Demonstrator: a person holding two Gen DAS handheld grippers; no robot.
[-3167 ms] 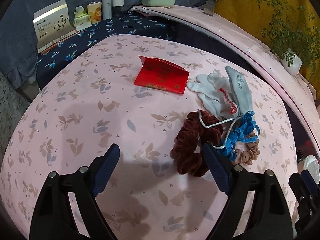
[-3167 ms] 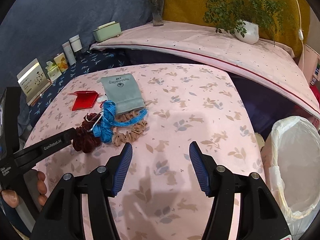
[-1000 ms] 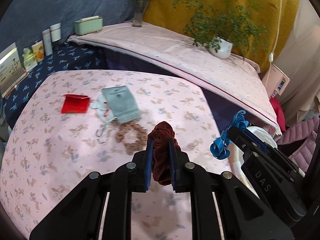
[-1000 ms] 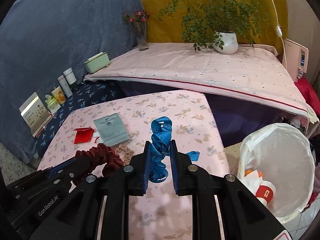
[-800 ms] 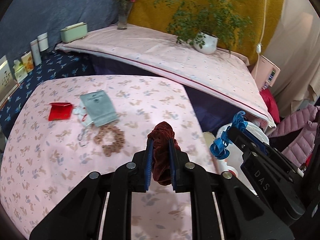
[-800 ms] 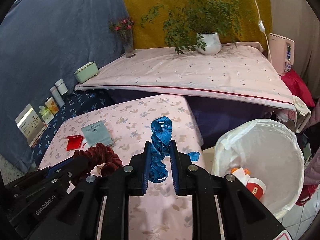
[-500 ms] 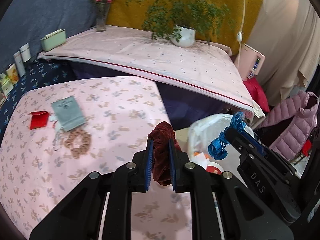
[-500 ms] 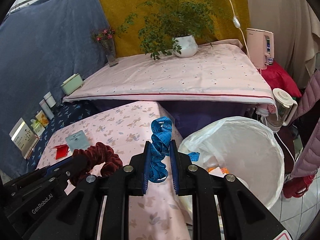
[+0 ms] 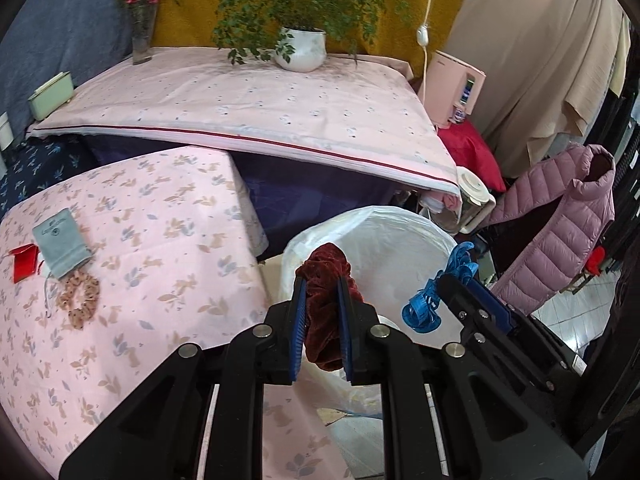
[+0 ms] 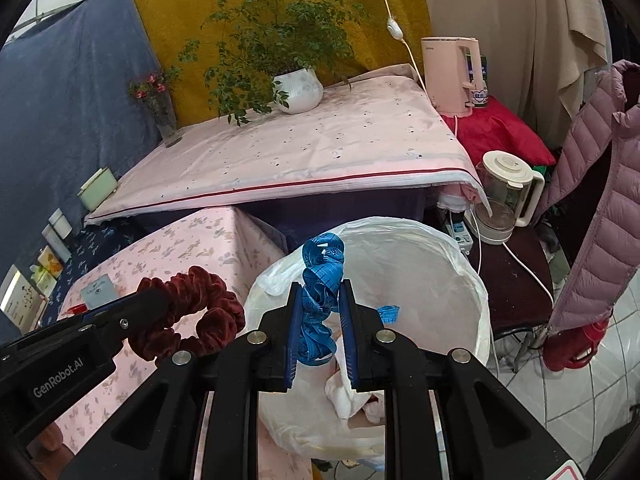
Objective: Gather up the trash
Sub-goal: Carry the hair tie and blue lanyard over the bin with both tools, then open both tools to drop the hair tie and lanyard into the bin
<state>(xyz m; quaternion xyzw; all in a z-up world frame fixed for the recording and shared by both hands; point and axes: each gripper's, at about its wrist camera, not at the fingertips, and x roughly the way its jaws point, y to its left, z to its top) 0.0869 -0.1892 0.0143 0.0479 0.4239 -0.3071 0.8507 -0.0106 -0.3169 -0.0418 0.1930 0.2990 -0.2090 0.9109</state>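
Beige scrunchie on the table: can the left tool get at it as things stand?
Probably not yet. The left tool is shut on the maroon scrunchie near the trash bag; the beige scrunchie itself lies uncovered.

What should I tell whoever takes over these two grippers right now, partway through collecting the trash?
Left gripper: shut on the dark red scrunchie, at the near rim of the trash bag.
Right gripper: shut on the blue tape measure, over the bag's opening.
Done: both pieces are lifted off the table and carried to the bag, which already holds some trash.
Left: open both grippers to drop them in. A tan scrunchie, a grey pouch, something white under it and a red card lie on the table; which of these count as trash is unclear.
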